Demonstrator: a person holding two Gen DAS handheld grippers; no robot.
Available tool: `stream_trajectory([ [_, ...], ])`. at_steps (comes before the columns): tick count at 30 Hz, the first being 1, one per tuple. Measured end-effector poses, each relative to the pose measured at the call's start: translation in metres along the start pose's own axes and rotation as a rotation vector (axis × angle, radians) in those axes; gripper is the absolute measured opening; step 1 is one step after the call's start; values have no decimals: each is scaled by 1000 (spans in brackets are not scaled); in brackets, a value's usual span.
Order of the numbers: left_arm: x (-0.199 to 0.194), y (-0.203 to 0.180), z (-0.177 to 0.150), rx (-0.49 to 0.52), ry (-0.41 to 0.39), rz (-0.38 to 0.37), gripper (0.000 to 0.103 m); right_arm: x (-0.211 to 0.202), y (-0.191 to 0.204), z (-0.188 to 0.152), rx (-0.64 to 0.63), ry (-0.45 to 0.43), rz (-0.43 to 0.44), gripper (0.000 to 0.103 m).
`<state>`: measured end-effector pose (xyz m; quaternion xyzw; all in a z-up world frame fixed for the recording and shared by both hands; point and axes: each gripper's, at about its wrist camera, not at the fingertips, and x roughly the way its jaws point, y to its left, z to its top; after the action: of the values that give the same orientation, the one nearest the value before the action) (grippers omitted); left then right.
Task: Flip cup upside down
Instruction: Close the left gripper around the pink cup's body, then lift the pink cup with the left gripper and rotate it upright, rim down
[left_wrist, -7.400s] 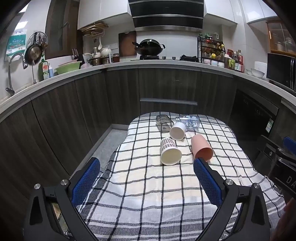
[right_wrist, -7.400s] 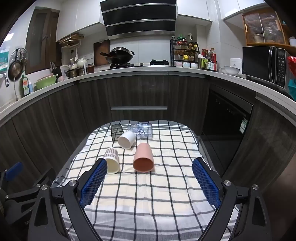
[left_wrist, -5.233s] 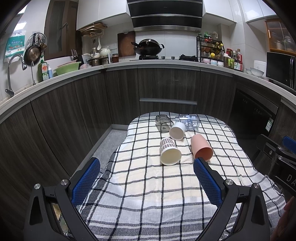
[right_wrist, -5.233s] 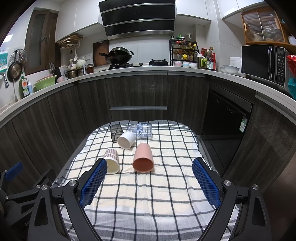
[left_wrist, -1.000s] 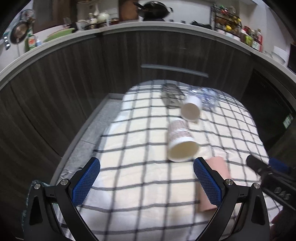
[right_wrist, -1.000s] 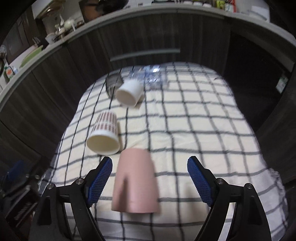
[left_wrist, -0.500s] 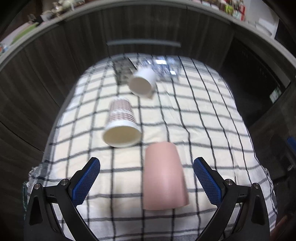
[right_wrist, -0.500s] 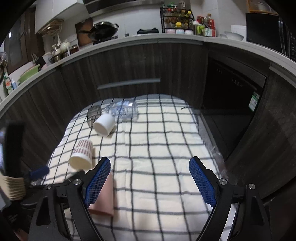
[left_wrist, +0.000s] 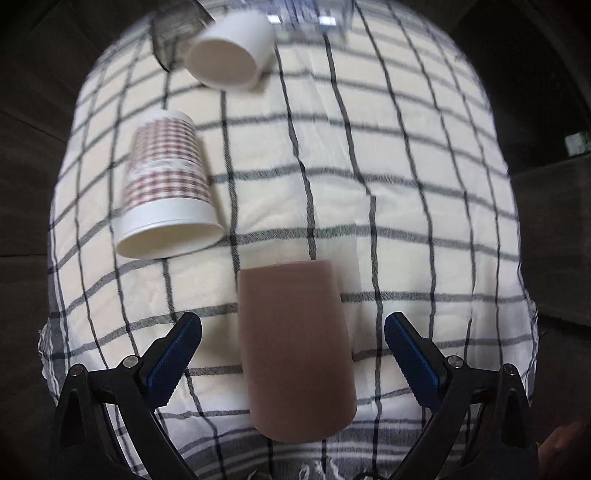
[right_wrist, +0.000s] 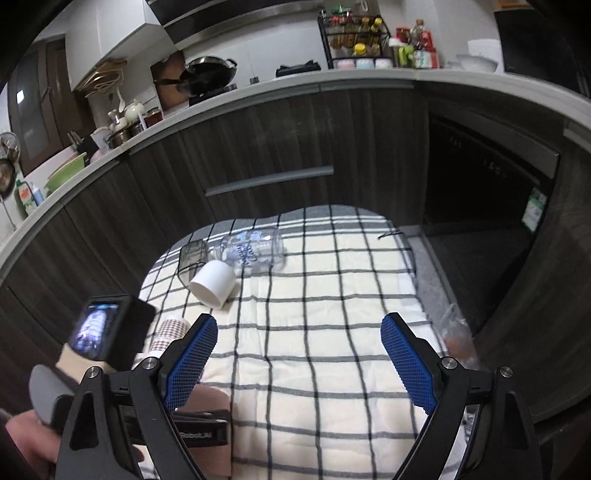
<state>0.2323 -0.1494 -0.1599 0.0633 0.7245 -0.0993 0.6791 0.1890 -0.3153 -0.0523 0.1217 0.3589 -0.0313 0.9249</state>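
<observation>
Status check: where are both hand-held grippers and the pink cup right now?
Left hand-held gripper open, straddling pink cup. Cup on its side, ungrasped. Right hand-held gripper open, empty. Patterned cup lies nearby, not blocking.

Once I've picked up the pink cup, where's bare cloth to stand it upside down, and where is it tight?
Bare checked cloth runs right of the pink cup and white cup, out to the table's right edge, under the open right claw. Tight on the left: the patterned cup, white cup, dark clear container and plastic bottle cluster there. The left claw straddles the pink cup.

Left tool (left_wrist: 293, 347) and right tool (right_wrist: 298, 350), black frames, blue ribbed pads, silver screws
</observation>
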Motion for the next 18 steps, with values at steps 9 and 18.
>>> stream_trajectory([
  [9,37,0,28,-38,176,8,94,19,-6,5,46,11,34,90],
  [18,55,5,38,-37,232,-7,67,36,-13,0,88,56,78,90],
])
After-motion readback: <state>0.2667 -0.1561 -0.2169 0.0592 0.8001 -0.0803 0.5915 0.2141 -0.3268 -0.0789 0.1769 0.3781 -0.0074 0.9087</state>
